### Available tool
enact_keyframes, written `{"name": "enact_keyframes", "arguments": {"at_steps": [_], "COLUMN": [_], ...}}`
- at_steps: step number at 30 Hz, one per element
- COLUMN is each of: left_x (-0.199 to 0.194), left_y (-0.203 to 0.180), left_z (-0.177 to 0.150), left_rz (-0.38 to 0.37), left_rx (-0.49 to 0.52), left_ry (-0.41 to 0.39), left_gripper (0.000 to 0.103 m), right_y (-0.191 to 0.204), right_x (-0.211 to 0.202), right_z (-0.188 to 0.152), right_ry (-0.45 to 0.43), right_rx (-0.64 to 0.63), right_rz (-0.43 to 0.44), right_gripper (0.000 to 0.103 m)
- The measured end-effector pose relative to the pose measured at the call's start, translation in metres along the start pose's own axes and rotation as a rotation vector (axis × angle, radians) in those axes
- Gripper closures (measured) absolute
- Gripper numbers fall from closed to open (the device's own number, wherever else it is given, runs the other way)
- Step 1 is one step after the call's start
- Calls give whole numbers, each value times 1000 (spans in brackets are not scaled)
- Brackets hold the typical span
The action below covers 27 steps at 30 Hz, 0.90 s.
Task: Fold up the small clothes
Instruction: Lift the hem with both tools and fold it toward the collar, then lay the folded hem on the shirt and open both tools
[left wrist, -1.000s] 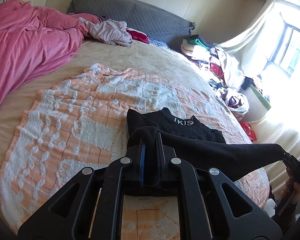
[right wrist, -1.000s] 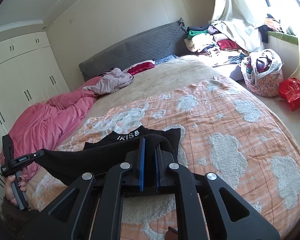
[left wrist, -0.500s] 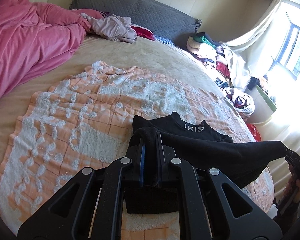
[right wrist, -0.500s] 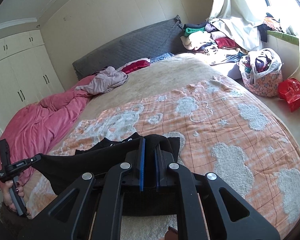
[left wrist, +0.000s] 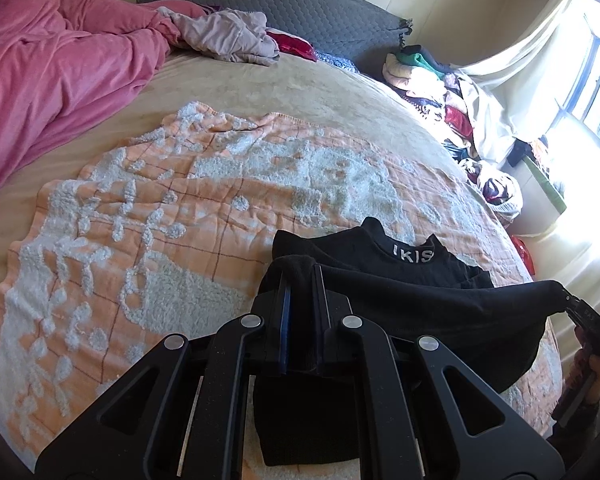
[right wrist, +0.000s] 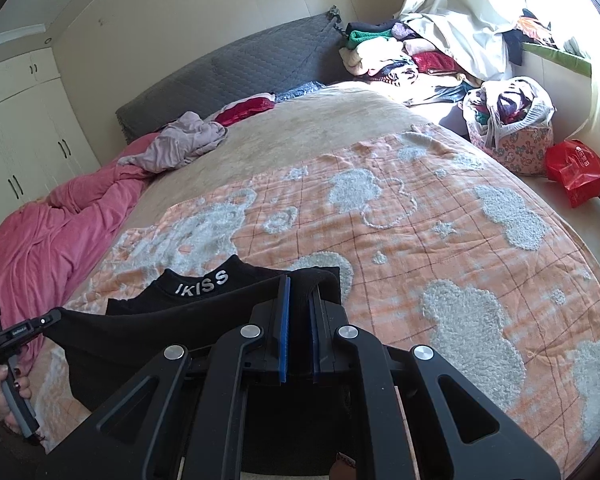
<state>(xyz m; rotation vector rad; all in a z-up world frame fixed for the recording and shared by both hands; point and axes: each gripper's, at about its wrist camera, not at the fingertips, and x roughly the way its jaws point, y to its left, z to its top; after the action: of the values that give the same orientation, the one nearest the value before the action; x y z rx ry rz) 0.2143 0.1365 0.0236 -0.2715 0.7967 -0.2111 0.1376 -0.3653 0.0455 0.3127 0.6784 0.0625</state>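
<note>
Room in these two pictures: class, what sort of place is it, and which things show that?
Most likely a home bedroom: a wide bed with a grey headboard, white wardrobes, and piles of clothes by the window.

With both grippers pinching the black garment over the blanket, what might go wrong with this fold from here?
1. The black garment sags between the left gripper and the right gripper; the fold may land creased.
2. Each gripper pinches only a small bunch of cloth, so a corner may slip out.
3. The fuzzy blanket may drag the collar part already lying on it, skewing the edges.
</note>
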Motion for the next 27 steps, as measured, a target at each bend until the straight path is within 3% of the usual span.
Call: {"name": "enact_keyframes", "arguments": {"at_steps": [13, 19, 22, 27], "left_x": [32, 26, 15, 0], "left_y": [5, 3, -2, -12], "left_z": [-12, -10, -8, -8], "left_rz": [46, 62, 84, 64], "left_rx": [19, 29, 61, 79], "left_ry": [53, 34, -4, -27], "left_gripper": [100, 95, 92, 87], "right_y": [-8, -13, -14, -1], "right_x": [34, 37, 30, 14], "right_z": [-15, -19, -19, -22], "right_ry": [58, 65, 46, 10], "right_rx": [-23, -19, -21, -72], "right_rz": [-47, -76, -69, -57], "right_gripper": [95, 84, 69, 69]}}
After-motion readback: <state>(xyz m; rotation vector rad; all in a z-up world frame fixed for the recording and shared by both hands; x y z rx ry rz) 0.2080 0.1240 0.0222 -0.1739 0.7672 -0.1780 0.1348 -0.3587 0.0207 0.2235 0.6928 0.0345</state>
